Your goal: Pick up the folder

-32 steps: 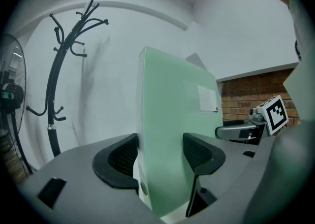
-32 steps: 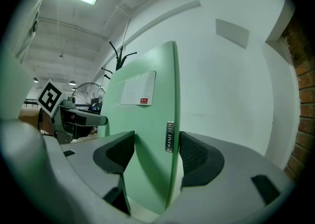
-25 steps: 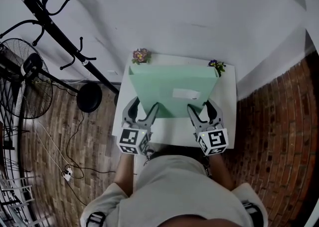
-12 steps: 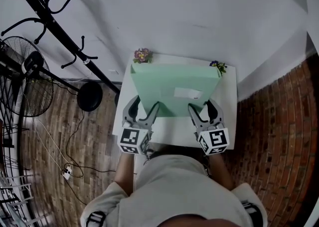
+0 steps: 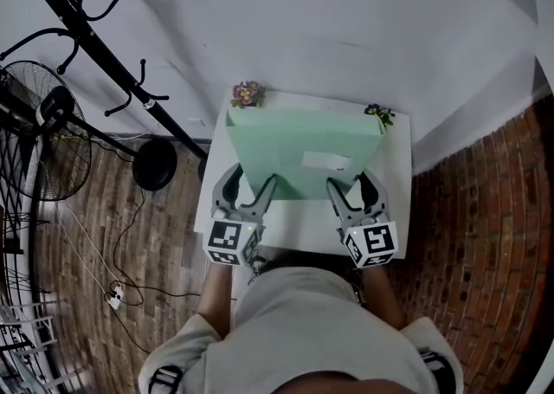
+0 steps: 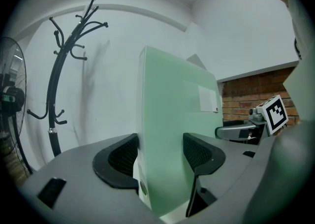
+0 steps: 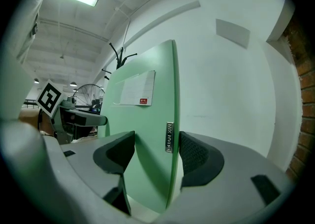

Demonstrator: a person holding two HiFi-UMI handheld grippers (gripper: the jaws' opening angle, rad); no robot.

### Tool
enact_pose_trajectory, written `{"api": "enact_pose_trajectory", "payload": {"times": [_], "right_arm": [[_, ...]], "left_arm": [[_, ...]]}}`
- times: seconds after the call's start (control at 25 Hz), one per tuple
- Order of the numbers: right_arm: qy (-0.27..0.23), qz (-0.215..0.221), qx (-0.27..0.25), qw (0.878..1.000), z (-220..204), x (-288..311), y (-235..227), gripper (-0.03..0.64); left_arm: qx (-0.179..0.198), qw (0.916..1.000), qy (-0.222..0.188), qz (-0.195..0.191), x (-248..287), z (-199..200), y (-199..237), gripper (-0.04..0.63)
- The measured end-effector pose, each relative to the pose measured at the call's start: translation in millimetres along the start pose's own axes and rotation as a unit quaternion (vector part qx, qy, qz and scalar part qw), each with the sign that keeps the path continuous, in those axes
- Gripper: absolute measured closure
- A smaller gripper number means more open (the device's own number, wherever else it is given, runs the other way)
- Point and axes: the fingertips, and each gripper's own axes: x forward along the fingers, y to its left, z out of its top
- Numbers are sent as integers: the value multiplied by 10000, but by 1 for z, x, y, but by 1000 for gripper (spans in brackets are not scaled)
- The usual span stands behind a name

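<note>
A small white table point(image 5: 392, 167) stands against a white wall point(image 5: 346, 20) on a brick-pattern floor point(image 5: 476, 236). Little flower pots sit at its far left point(image 5: 247, 94) and far right point(image 5: 376, 113) corners. Off to the left are a black coat rack point(image 5: 121, 67) and a fan point(image 5: 43, 141). The green folder point(image 5: 286, 154) stands on edge mid-table, its labelled face towards the person. The left gripper point(image 5: 251, 181) and right gripper point(image 5: 350, 183) each straddle a lower side edge, jaws wide apart and not clamped.
</note>
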Motion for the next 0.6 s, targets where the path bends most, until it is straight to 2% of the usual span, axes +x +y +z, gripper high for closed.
{"api": "enact_pose_trajectory", "payload": {"times": [0.6], "right_arm": [[80,49,18,10000,-5,3,1,336]], "left_arm": [[5,10000,55,26,0,-5,2,299]]}}
